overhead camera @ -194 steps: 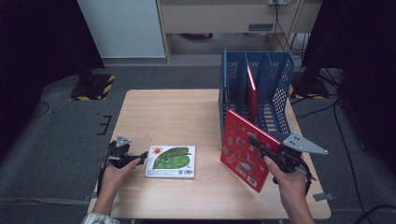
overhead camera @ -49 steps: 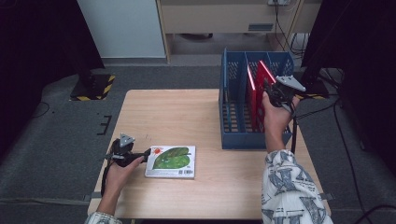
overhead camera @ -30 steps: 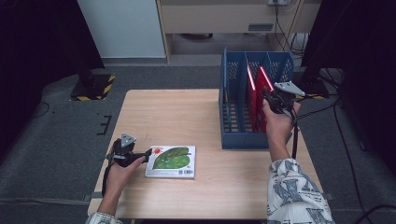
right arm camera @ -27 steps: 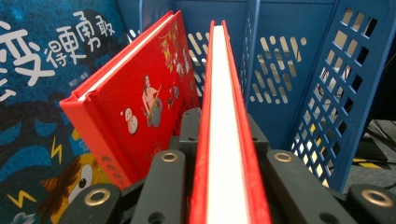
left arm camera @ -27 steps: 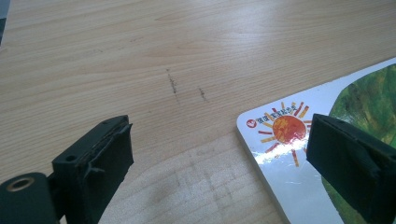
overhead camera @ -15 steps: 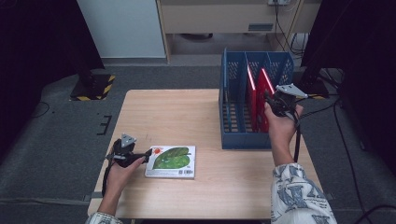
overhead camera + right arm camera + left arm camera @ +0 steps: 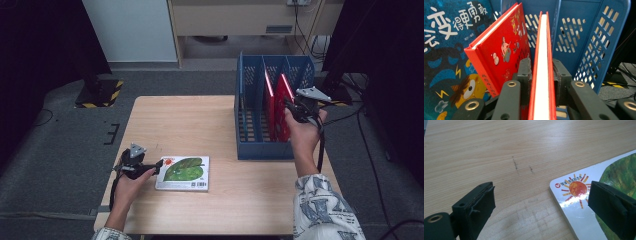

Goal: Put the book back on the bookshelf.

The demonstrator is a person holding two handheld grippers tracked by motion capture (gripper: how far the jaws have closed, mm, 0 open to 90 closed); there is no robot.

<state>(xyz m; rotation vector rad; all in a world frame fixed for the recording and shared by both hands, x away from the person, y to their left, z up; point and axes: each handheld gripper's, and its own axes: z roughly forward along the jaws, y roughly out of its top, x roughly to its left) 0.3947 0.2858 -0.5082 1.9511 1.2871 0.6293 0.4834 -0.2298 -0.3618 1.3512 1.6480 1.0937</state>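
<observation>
Red book: a thin red book [image 7: 543, 65] stood on its edge in the right part of the blue rack [image 7: 250, 117], just beside a second red book [image 7: 499, 55] that leaned.
Right gripper: the right gripper [image 7: 290, 106] had its fingers [image 7: 525, 72] on both sides of the thin red book. They had just been opening a little. I cannot tell if they pressed it.
Blue book: a blue book [image 7: 446, 50] stood past the leaning one.
Left gripper: the left gripper [image 7: 159, 166] sat low on the table [image 7: 190, 125], fingers wide apart and holding nothing.
Leaf book: the green leaf book [image 7: 183, 173] lay flat, with one finger over its corner.
</observation>
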